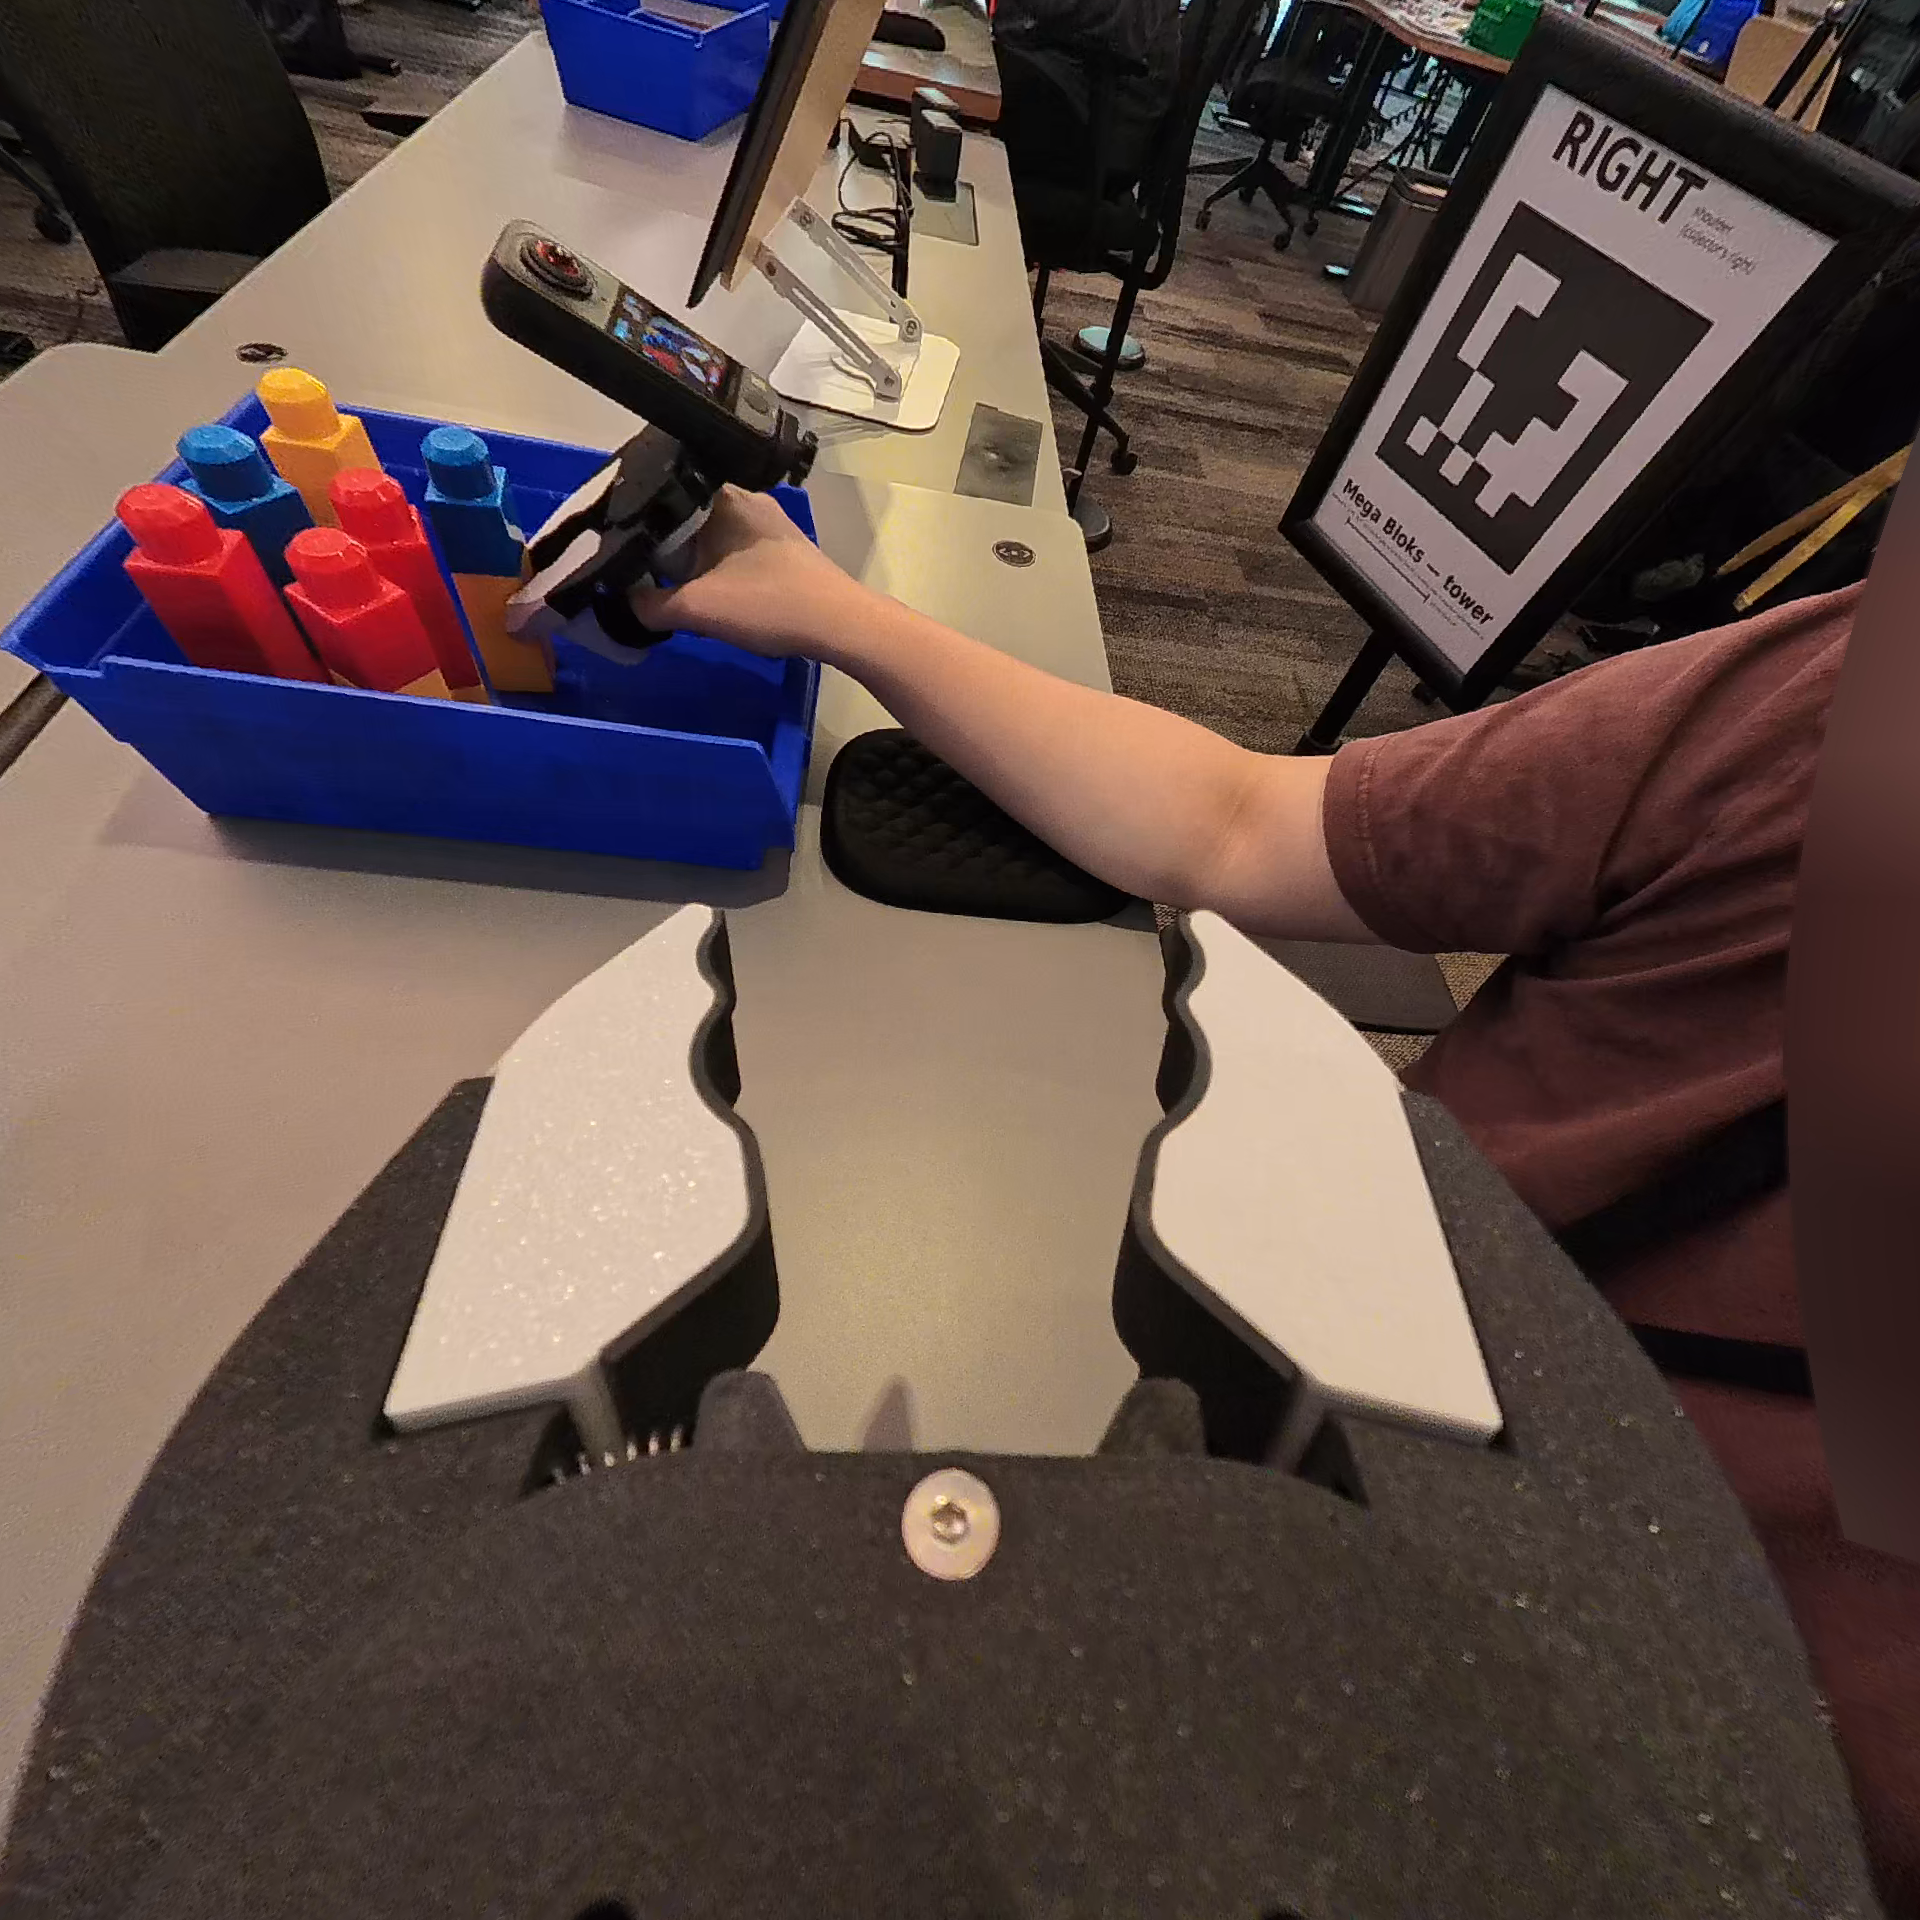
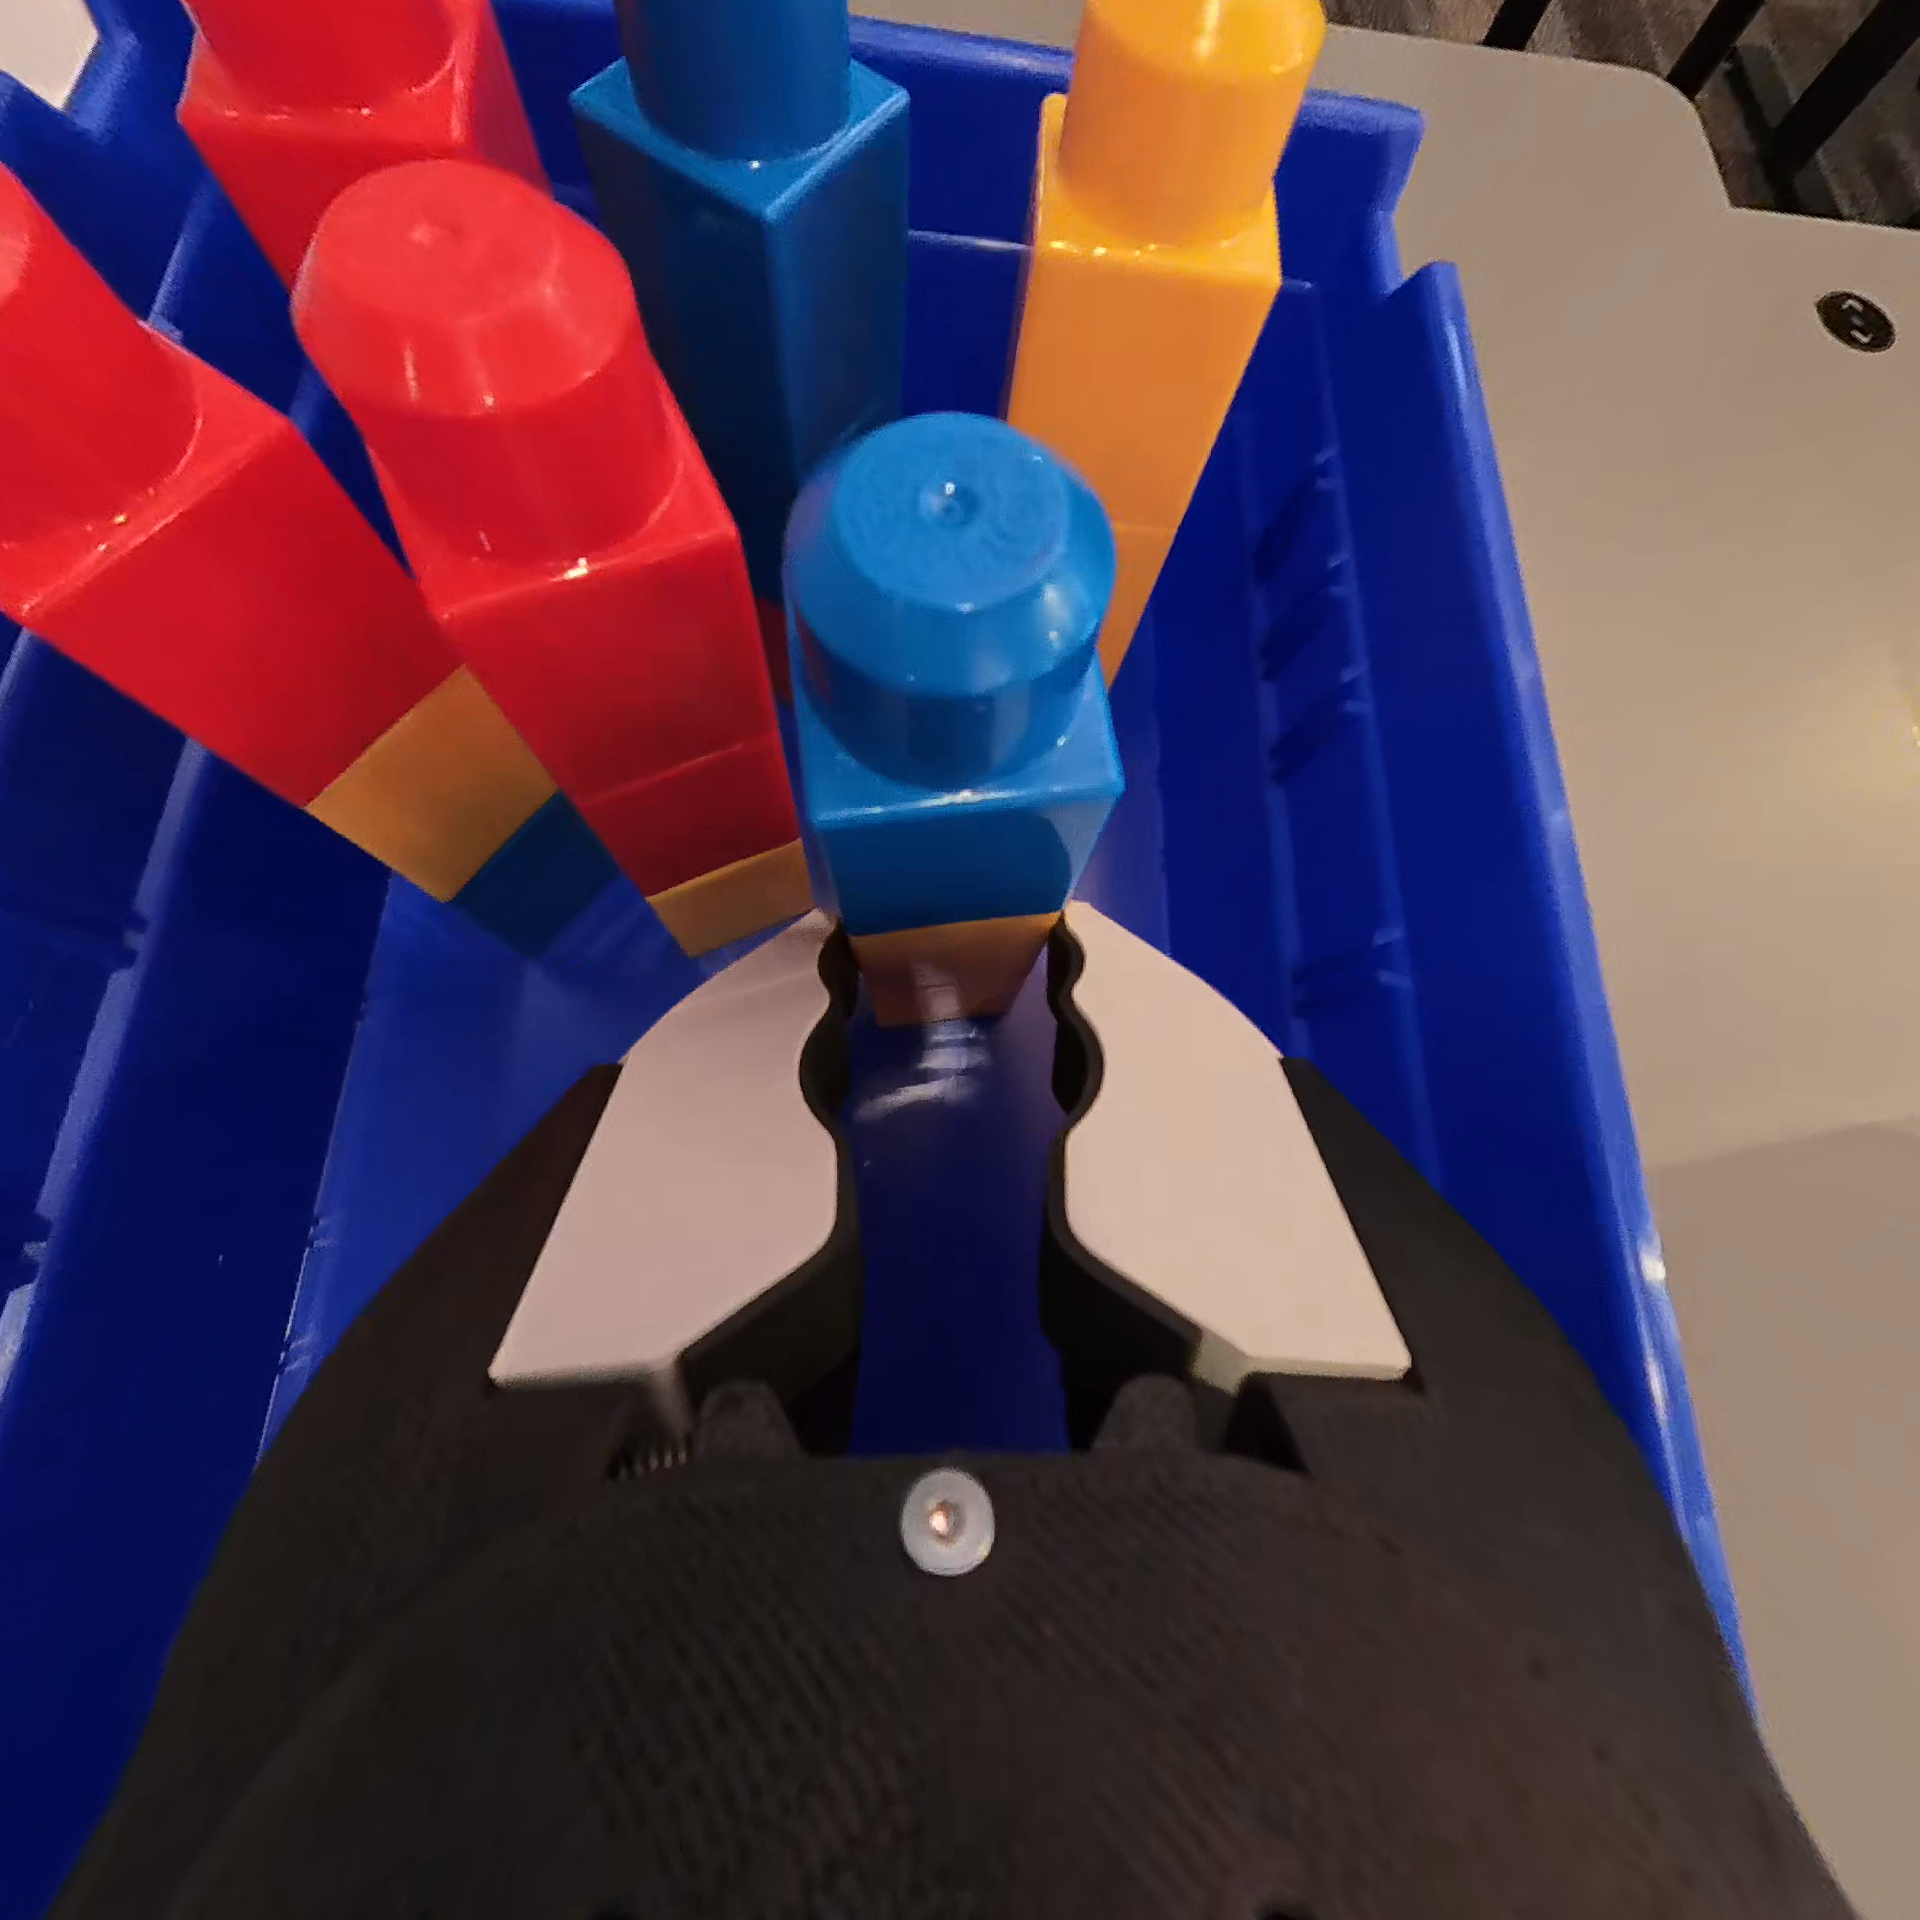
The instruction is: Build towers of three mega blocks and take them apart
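Blue-topped tower (image 2: 951, 727) upright in bin (image 2: 1455, 727), right end | right gripper (image 2: 951, 971) fingers clamped on its orange block, long axis vertical | left gripper (image 1: 945, 997) fingers wide apart, bare, over near worktop (image 1: 312, 1039), well away

right tool (image 2: 951, 971) reaching down into blue bin (image 2: 1475, 727), its fingertips (image 2: 1127, 987) pressing on the orange block (image 2: 940, 961) under a blue-topped tower (image 2: 951, 675). red-topped towers (image 2: 540, 520) leaning at left; blue tower (image 2: 748, 208) and orange tower (image 2: 1153, 260) standing behind. grey counter (image 2: 1714, 727) showing at right.
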